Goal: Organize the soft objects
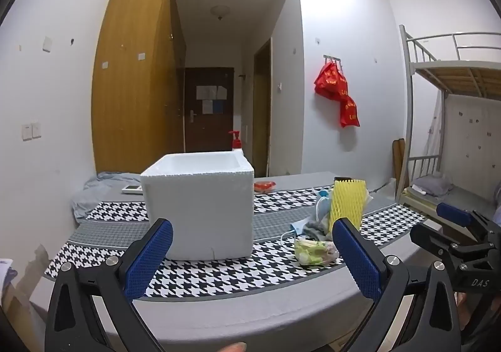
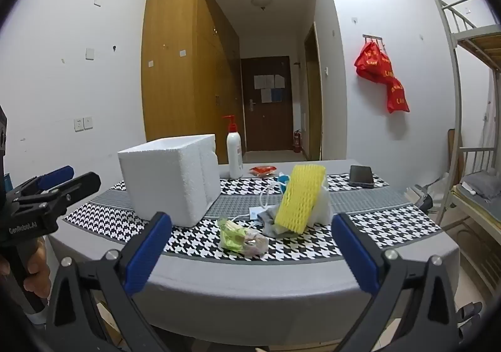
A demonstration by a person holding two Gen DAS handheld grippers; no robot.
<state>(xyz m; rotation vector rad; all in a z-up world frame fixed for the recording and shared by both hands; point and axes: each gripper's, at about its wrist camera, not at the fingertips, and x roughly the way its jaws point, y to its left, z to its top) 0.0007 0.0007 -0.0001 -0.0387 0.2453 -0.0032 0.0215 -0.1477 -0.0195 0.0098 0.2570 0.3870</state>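
Note:
A white foam box [image 1: 200, 208] [image 2: 170, 178] stands open-topped on the houndstooth tablecloth. To its right lies a pile of soft things: a yellow foam net sleeve [image 1: 347, 205] [image 2: 299, 198] standing tilted, a green-and-pink plastic bag [image 1: 314, 251] [image 2: 242, 237] in front, a grey cloth [image 2: 271, 223], a blue face mask [image 1: 299, 225] and white bag [image 2: 322, 208]. My left gripper [image 1: 252, 253] is open and empty before the box. My right gripper [image 2: 250, 250] is open and empty before the pile; it also shows in the left wrist view [image 1: 454, 220].
A white pump bottle [image 2: 235, 153] with a red top, a red snack packet [image 2: 262, 169] and a black phone [image 2: 361, 176] sit farther back. The table's [image 2: 250, 286] front edge is near both grippers. A bunk bed [image 1: 454, 120] stands right.

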